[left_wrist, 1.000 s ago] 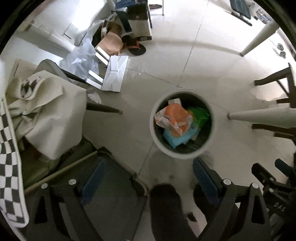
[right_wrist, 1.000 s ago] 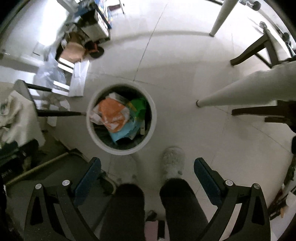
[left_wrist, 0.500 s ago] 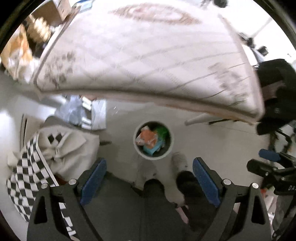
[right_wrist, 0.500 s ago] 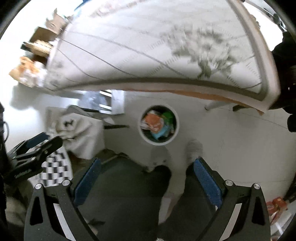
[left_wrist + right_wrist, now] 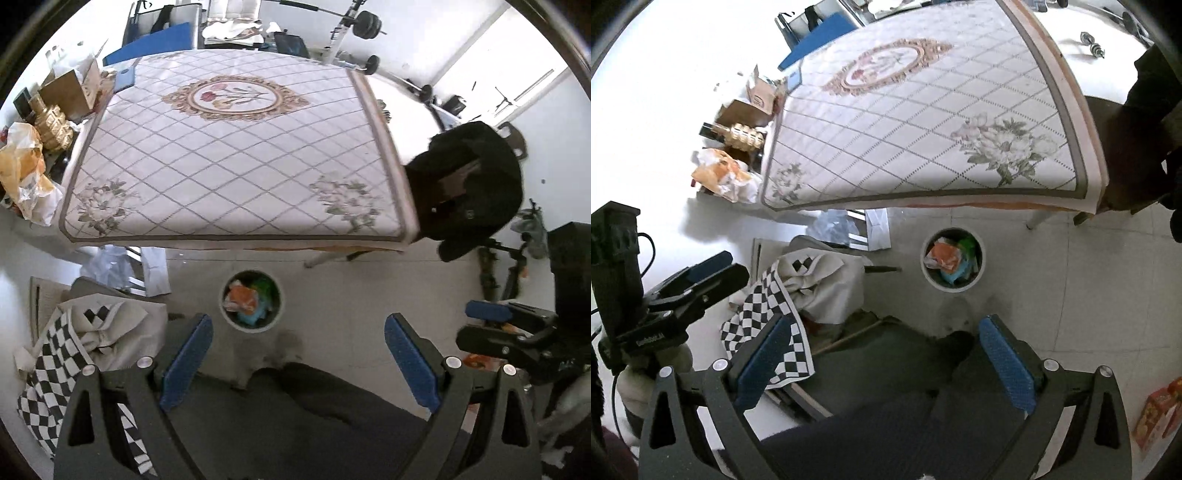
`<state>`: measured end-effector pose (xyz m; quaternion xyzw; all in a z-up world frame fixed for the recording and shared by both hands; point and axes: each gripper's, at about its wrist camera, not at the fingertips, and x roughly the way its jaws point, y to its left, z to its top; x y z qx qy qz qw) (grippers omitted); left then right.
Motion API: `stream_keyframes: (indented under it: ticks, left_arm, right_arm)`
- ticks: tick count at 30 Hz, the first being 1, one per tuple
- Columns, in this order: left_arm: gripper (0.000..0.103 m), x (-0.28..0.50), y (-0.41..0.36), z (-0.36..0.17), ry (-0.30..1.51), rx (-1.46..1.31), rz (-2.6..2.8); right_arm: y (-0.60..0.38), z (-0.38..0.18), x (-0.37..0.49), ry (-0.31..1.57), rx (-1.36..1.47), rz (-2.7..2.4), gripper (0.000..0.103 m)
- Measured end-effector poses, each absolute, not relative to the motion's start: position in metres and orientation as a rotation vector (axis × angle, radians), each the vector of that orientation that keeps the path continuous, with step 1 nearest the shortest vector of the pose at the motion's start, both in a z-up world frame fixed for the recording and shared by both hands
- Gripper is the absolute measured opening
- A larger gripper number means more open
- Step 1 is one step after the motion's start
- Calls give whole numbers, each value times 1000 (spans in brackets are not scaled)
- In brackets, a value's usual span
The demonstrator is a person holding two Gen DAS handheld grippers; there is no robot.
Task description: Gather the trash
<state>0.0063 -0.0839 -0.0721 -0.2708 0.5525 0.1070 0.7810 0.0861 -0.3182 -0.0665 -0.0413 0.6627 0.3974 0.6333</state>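
Trash (image 5: 245, 301) — an orange wrapper with blue and green pieces — fills the round white bin (image 5: 226, 316), which stands on the tiled floor just below the surface (image 5: 229, 147) edge, at centre frame in the left wrist view and right of centre (image 5: 951, 260) in the right. The left tongs (image 5: 297, 363) are spread wide and hold nothing. The right tongs (image 5: 886, 363) are likewise released. A checkered cloth (image 5: 48, 384) lies at lower left.

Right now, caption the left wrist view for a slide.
Open, empty left gripper held high above the floor, with the trash-filled white bin below the floral-clothed table.
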Motion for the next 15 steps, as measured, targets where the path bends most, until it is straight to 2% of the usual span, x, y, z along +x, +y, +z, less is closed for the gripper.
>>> stream_keyframes:
  ticks: [15]
  left_arm:
    - [95,-10,-109,-32,1151,-628,202]
  right_arm:
    - [-343,-33,74,1504,-89,924,103]
